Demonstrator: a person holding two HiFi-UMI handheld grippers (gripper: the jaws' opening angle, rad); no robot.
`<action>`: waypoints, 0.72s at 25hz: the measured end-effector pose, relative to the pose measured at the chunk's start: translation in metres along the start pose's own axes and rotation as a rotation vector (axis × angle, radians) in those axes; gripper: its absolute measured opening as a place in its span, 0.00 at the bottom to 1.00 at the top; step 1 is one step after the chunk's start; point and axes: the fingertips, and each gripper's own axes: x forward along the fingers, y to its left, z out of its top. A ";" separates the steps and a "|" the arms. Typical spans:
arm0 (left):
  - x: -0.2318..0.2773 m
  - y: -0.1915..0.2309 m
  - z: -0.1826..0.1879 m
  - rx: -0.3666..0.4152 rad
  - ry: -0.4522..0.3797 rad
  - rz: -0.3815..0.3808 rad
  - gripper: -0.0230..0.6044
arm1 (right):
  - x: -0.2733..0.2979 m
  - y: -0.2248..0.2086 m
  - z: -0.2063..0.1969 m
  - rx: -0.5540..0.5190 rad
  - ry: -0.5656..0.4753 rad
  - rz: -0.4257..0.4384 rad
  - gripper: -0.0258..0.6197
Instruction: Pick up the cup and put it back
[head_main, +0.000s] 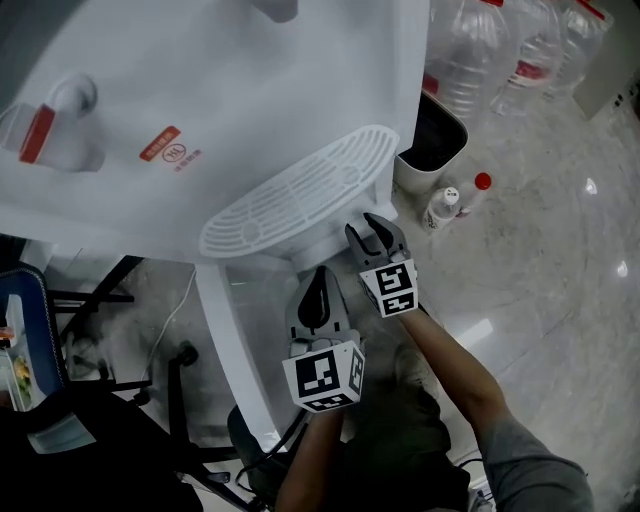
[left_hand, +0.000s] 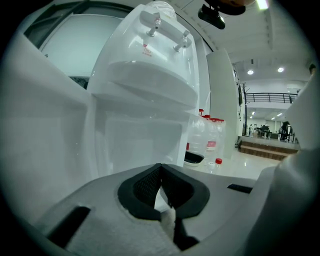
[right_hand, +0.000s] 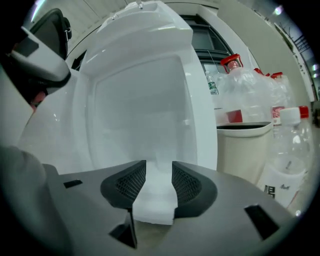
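the white water dispenser (head_main: 250, 110) fills the upper left of the head view, and its slotted drip tray (head_main: 300, 195) juts toward the person with a rounded rim. both grippers sit low, just near of that rim. the right gripper (head_main: 368, 232) is close under the tray's right end, and the left gripper (head_main: 320, 280) is a little nearer and further left, beside the straight front edge of the lower cabinet (head_main: 235, 350). on the right the glossy floor (head_main: 540, 280) lies open, and that is the widest free room. further off on that side a waste bin (head_main: 430, 140) stands just beside the dispenser, with two small bottles (head_main: 443, 208) on the floor at its near corner and big clear water bottles (head_main: 490, 50) behind it. on the left the floor is crowded by a black chair frame (head_main: 90, 300) and a thin cable (head_main: 170, 320). in the right gripper view the right gripper (right_hand: 154, 172) has its jaws apart, and only the white cabinet panel (right_hand: 140, 110) shows through the gap, with the pads pressing on nothing. in the left gripper view the left gripper (left_hand: 161, 170) has its jaws together at the tips, with nothing held. the cup shows in no view, so i cannot tell where it stands or how it looks.
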 end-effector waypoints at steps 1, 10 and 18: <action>0.000 0.002 0.000 -0.005 0.000 0.001 0.05 | 0.007 0.000 -0.003 -0.008 0.007 -0.006 0.28; -0.002 0.014 -0.003 0.022 -0.009 0.014 0.05 | 0.068 -0.008 -0.014 -0.113 0.063 -0.058 0.42; -0.004 0.021 -0.003 0.046 -0.012 0.028 0.05 | 0.100 -0.012 -0.011 -0.113 0.088 -0.072 0.43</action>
